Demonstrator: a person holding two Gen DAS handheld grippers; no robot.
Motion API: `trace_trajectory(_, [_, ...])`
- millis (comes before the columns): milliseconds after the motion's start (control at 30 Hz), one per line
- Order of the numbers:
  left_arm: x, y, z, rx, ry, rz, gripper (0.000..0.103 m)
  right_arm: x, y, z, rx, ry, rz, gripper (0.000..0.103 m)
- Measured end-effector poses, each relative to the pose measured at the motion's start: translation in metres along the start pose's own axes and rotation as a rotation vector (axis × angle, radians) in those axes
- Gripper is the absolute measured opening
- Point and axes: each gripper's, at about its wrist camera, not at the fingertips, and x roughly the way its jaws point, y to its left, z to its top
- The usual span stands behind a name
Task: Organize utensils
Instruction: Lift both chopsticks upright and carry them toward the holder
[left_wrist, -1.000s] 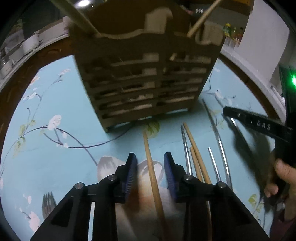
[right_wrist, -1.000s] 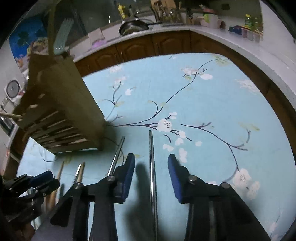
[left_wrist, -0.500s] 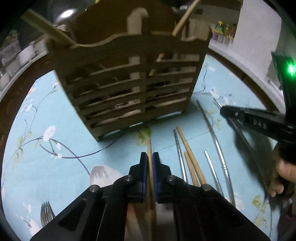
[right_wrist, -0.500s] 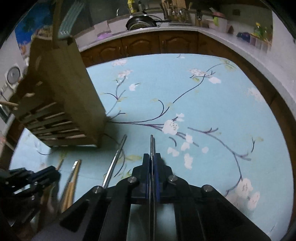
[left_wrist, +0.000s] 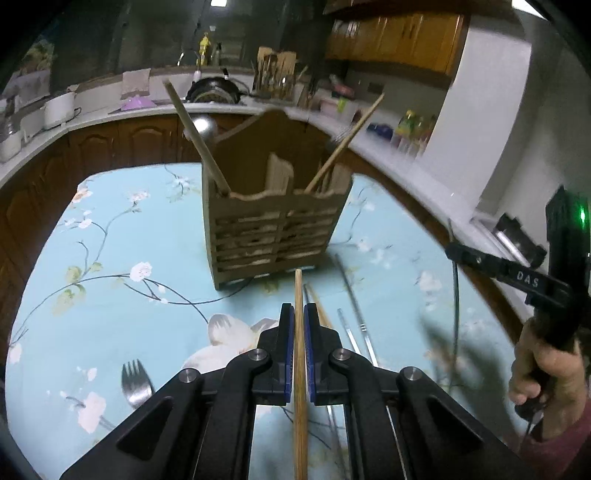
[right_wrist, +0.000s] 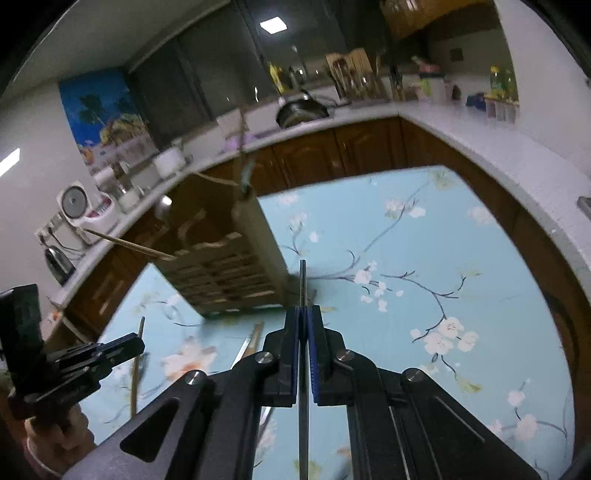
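Note:
A wooden slatted utensil holder (left_wrist: 275, 221) stands on the blue floral tablecloth (left_wrist: 110, 258), with two wooden chopsticks leaning out of it; it also shows in the right wrist view (right_wrist: 229, 266). My left gripper (left_wrist: 299, 308) is shut on a wooden chopstick (left_wrist: 298, 288) and holds it above the table, pointing at the holder. My right gripper (right_wrist: 303, 310) is shut on a metal chopstick (right_wrist: 303, 280), lifted beside the holder. More wooden and metal chopsticks (left_wrist: 354, 325) lie on the cloth. A fork (left_wrist: 137, 384) lies at the left.
A brown cabinet and white counter (left_wrist: 110, 122) curve around the table's far side, with pots, bottles and a pan. The right gripper and the hand holding it (left_wrist: 539, 354) are at the right of the left wrist view.
Both grippers closed on their chopsticks, then lifted them off the cloth. Both views now sit higher and look over the holder to the kitchen.

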Motion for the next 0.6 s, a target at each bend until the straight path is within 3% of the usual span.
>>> trace_trajectory(333, [-0.078,0.010,-0.007,-0.012,-0.118,-0.051,0.003,-0.058,0.035,0.009,-0.041,-0.144,0.021,0.005])
trace_trajectory(600, [-0.103,0.013,-0.014,-0.005,-0.187,-0.036,0.004,-0.073,0.049,0.014,-0.060,-0.192,0.032,0.005])
